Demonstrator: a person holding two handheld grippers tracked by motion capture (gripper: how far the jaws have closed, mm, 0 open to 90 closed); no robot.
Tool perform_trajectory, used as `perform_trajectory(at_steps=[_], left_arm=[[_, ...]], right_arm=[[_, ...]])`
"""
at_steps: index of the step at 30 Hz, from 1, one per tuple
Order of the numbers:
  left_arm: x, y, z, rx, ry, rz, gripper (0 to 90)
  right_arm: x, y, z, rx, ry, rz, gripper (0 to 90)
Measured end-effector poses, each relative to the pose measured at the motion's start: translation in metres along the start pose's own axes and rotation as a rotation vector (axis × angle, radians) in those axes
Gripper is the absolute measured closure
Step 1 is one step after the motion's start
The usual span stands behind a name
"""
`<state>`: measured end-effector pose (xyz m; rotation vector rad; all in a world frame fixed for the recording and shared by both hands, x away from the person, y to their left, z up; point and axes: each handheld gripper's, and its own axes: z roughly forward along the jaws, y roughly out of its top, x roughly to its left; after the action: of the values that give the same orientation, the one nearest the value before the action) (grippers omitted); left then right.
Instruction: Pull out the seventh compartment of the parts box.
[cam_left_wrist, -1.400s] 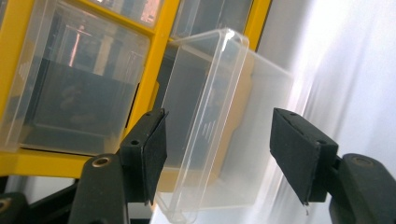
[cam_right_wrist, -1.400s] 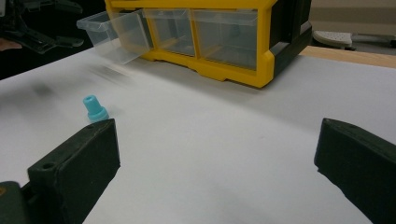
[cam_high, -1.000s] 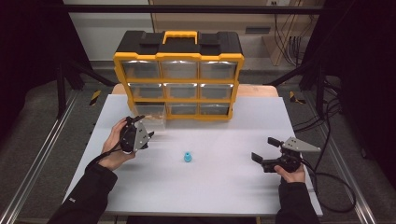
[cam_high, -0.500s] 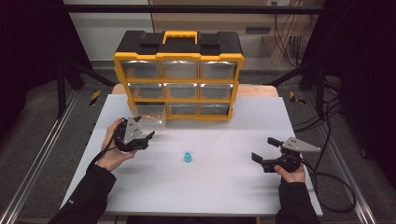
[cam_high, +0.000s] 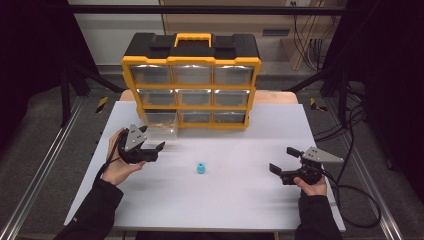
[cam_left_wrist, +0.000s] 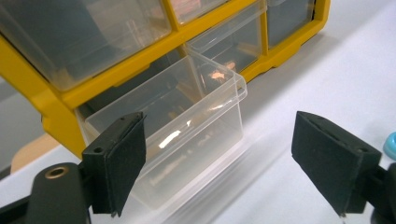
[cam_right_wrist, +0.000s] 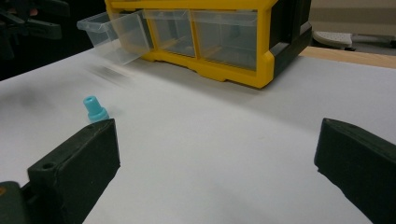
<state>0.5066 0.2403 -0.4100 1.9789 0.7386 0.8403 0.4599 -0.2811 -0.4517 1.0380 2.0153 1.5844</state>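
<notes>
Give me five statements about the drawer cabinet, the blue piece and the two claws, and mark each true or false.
1. The bottom-left drawer of the cabinet is pulled out. True.
2. The left claw grips the drawer. False: its jaws stand open, apart from it.
3. The small blue piece lies inside the drawer. False: it stands on the white table.
4. The right claw is open and holds nothing. True.
5. The cabinet has a yellow handle on top. True.
</notes>
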Motion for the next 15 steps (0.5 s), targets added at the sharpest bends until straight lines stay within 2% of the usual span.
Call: perform_trajectory(at_steps=[6,8,13,14,15], left_arm=[[-0.0006,-0.0014,-0.0025,-0.009,-0.012,-0.072,17.1],[-0.0004,-0.0018,-0.0029,-0.028,-0.007,-0.070,14.4],[-0.0009,-0.0035,-0.0066,-0.033,-0.016,-0.106,6.4],[0.0000,-0.0036,-0.0067,-0.039,-0.015,-0.100,6.4],[-0.0001,-0.0044,-0.0079,-0.035,-0.018,-0.118,5.2]], right_arm=[[0.0000,0.0000,0.0000,0.000,0.000,0.000,0.7],[0.0001,0.0002,-0.0002,0.000,0.001,0.003,0.7],[0.0000,0.0001,0.0000,0.000,0.000,0.000,0.7],[0.0000,0.0001,0.0000,0.000,0.000,0.000,0.7],[0.0000,0.0001,-0.0001,0.000,0.000,0.000,0.7]])
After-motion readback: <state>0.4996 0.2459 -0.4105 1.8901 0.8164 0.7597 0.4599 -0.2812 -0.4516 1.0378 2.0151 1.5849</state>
